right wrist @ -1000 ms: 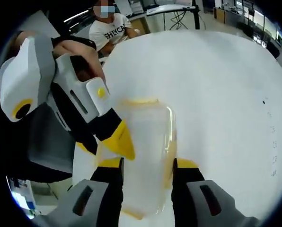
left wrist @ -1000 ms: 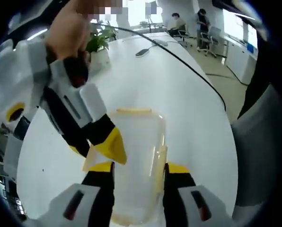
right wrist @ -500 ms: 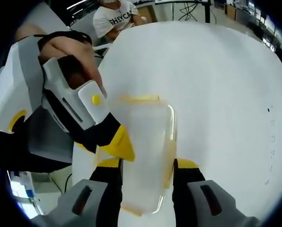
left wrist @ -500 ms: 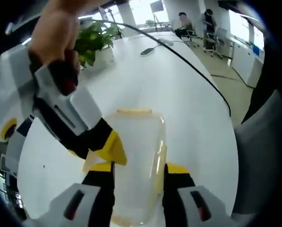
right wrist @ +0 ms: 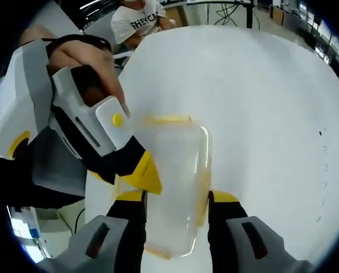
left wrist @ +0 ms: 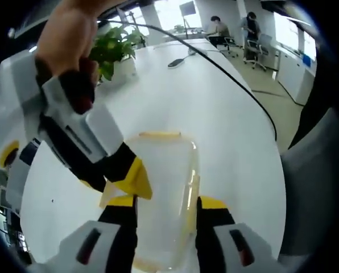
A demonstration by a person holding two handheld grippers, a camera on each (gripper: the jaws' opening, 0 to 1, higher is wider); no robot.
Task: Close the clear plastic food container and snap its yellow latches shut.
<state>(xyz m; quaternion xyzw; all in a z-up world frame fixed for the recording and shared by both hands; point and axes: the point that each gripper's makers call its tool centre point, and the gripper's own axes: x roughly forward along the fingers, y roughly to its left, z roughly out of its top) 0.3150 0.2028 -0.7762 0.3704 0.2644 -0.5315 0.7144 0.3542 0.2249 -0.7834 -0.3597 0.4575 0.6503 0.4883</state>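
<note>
The clear plastic container [left wrist: 161, 193] lies lengthwise between my left gripper's [left wrist: 166, 207] black-and-yellow jaws, which press its two long sides. A yellow latch [left wrist: 193, 193] runs down its right side and another [left wrist: 158, 135] sits at the far end. The other gripper's yellow fingertip [left wrist: 135, 177] comes in from the upper left and touches the container's left edge. In the right gripper view the same container [right wrist: 175, 187] sits clasped between my right gripper's [right wrist: 176, 202] jaws, with the left gripper's fingertip [right wrist: 141, 173] on its left edge. The lid looks to be on.
A white table [left wrist: 226, 131] stretches ahead, carrying a potted plant [left wrist: 115, 48], a black cable [left wrist: 232, 79] and a dark device [left wrist: 175, 61]. A grey chair [left wrist: 311, 187] stands at the right. A person in a white T-shirt [right wrist: 138, 23] sits beyond the table [right wrist: 272, 114].
Both views have tilted a little with the hands. The container stays clasped between both pairs of jaws, and the other gripper's tip stays on its left edge.
</note>
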